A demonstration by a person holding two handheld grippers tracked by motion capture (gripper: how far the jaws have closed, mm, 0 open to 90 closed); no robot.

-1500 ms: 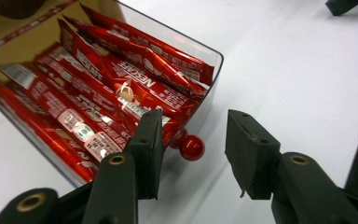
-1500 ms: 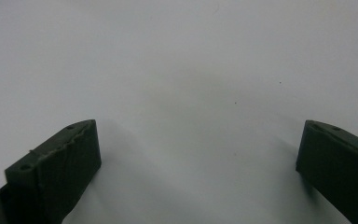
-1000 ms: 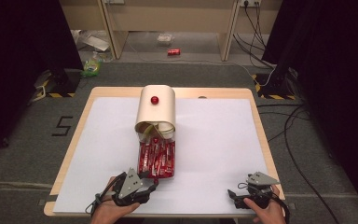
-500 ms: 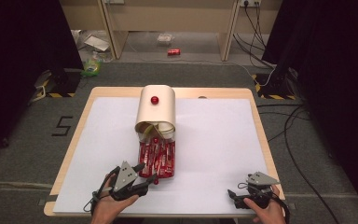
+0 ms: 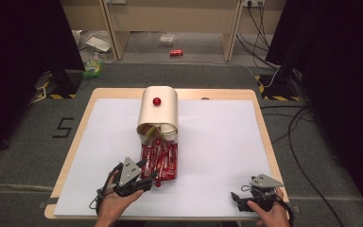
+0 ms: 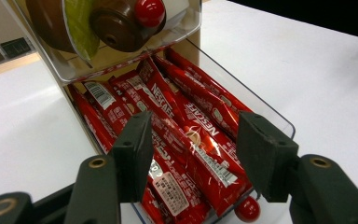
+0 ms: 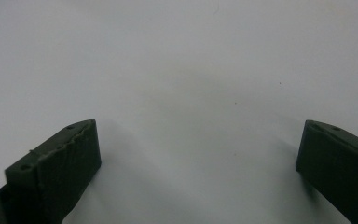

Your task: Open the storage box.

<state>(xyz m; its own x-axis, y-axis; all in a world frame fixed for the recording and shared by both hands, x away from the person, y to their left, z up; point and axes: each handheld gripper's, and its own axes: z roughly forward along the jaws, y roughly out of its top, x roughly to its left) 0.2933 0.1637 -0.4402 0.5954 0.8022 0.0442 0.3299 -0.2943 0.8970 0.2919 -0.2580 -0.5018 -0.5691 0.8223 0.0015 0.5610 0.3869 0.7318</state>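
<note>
A beige dispenser box with a red knob on top stands mid-table. Its clear drawer is pulled out toward me, full of red Nescafe sachets. My left gripper is at the drawer's near end, tilted over the sachets. Its jaws stand apart and its pads press on nothing. The drawer's small red knob lies just below the right jaw. My right gripper rests near the table's front right edge, wide open over bare white surface.
The box's upper clear compartment holds brown and green pods. A white sheet covers the wooden table. Floor clutter, a red can and cables lie beyond and beside the table.
My left gripper has shifted slightly up the picture at the drawer's near end. The drawer, the box and my right gripper are where they were.
</note>
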